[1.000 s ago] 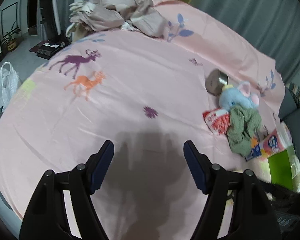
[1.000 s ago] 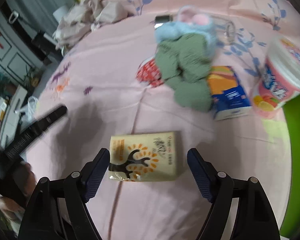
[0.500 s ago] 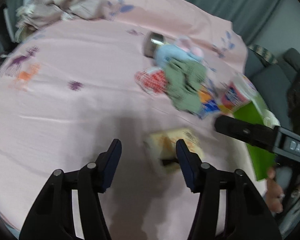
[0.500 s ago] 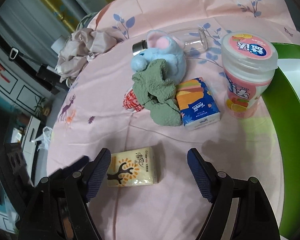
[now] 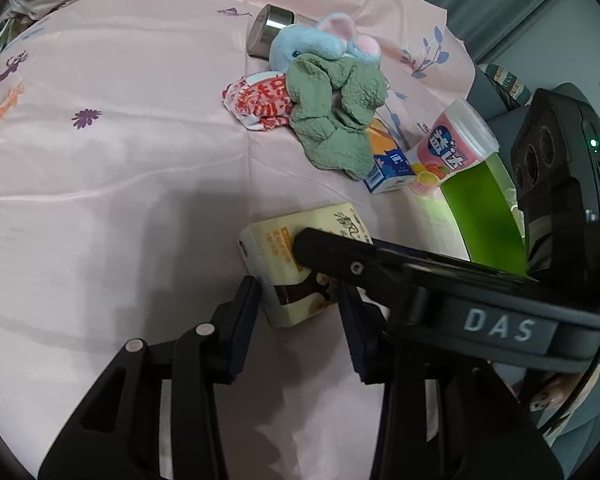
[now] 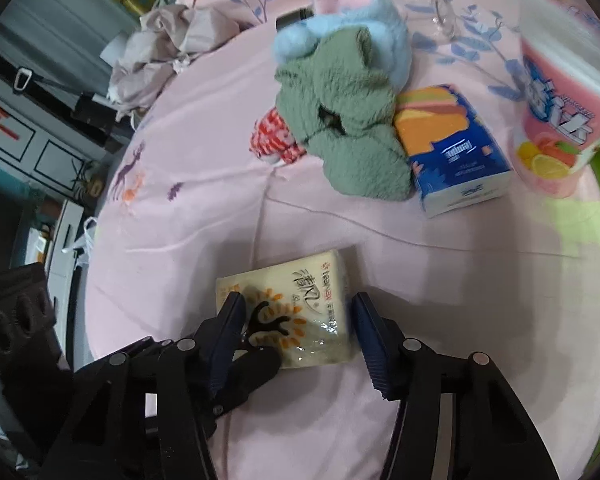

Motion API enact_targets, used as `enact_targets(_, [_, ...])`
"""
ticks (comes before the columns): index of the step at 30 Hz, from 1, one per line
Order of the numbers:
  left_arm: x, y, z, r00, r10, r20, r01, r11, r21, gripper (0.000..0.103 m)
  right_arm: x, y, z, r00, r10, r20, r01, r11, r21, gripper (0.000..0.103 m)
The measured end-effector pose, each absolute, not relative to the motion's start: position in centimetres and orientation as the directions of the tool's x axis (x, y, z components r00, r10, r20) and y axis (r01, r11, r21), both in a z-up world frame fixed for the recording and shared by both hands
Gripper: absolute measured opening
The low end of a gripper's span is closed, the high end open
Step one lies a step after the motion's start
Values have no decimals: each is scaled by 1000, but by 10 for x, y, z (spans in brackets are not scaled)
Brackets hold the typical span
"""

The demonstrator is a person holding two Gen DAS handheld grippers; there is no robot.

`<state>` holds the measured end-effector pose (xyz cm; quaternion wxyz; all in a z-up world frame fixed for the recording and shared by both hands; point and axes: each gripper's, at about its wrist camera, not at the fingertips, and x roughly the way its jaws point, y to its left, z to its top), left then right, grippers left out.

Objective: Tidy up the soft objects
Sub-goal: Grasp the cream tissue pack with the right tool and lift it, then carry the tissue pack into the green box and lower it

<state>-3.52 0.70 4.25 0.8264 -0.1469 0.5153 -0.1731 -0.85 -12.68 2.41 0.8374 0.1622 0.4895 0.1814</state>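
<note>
The cream tissue pack (image 6: 300,308) with a brown tree print lies flat on the pink bedsheet (image 6: 204,184), in the near middle of the bed. Both grippers straddle it. The left gripper (image 5: 298,304) has its jaws either side of the pack's near end; they have just been closing, and the left pad looks just at the pack's edge, though whether the pads press on it I cannot tell. The right gripper (image 6: 296,322) has also just been closing around the pack; its left finger lies over the pack's left edge and its right finger stands a little clear of the right edge, so it is not yet clamped.

Farther back sit a green fuzzy cloth (image 6: 352,128) draped against a blue plush toy (image 6: 356,24), a red-and-white packet (image 6: 274,136) beside them, and a blue-and-orange tissue box (image 6: 452,148) touching the cloth. A pink lidded tub (image 6: 560,112) (contents not visible) stands next to a green bin (image 5: 484,208), whose inside is hidden.
</note>
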Motion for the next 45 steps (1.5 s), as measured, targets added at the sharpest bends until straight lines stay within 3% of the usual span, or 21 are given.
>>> enact_targets(4, [-40,5,54,449,-424,-787,153,904,-400,37,-14,-130,32,465,478,-745,-164,874,458,56])
enact_targets(22, [-82,-30,157,670,-406,-622,318,913,-254,37,-80,-163,135,728,451,-516,-253,877,409,56])
enact_targets(38, [-105,-98,205,705,-494,-508,496,856,-144,38,-143,-221,180,887,280,-368,-157,931,331,56])
enact_targets(45, [-107,-132,212,677,-543,-497,561,818,-130,38,-161,-252,185,923,190,-336,-74,941,330,56])
